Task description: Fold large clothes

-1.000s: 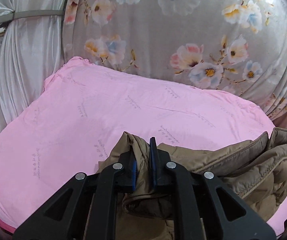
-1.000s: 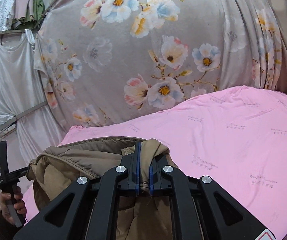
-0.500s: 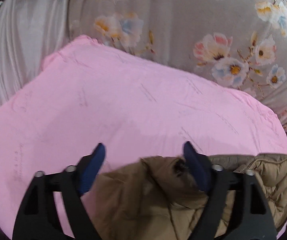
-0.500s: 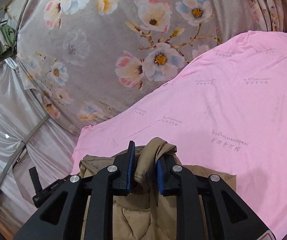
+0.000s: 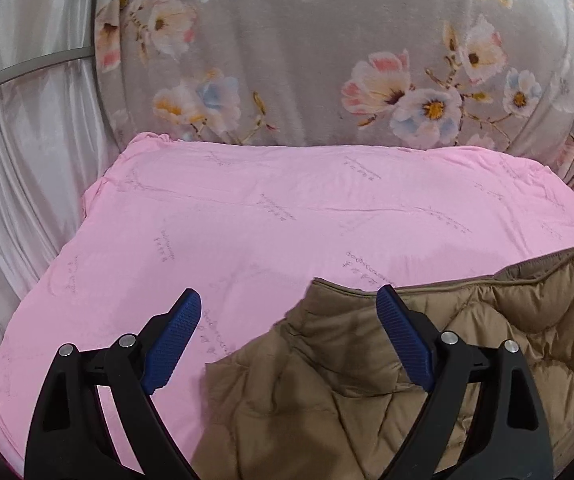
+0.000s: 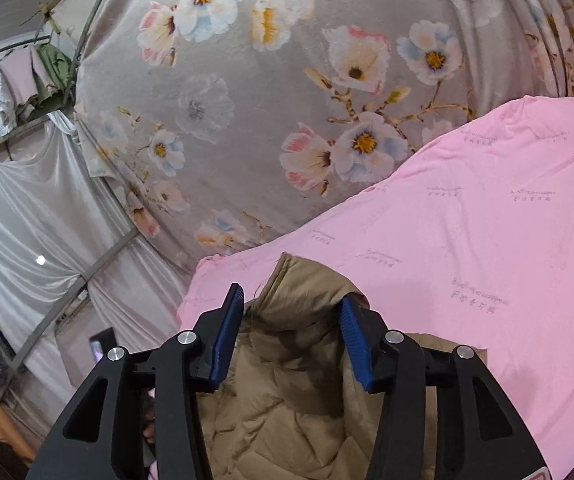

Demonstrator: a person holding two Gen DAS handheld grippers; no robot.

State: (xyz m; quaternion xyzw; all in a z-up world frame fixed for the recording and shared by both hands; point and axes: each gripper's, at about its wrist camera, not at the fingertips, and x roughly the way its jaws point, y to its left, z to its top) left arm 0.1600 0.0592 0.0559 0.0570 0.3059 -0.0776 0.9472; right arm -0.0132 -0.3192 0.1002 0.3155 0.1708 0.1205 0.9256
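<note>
A tan quilted jacket (image 5: 367,392) lies on the pink sheet (image 5: 267,232) at the near right of the left wrist view. My left gripper (image 5: 289,304) is open above the jacket's near left corner, holding nothing. In the right wrist view the jacket (image 6: 287,400) lies under my right gripper (image 6: 292,304), which is open with a raised fold of the jacket between its blue pads (image 6: 353,348); whether the pads touch the fold I cannot tell.
A grey floral curtain (image 5: 327,60) hangs behind the bed. White drapes (image 6: 27,220) and a metal rail stand at the left. Hanging clothes (image 6: 15,92) show at the upper left of the right wrist view.
Both grippers have opened and let go of the jacket. The jacket has dropped flat on the pink sheet. The left opened first, the right after.
</note>
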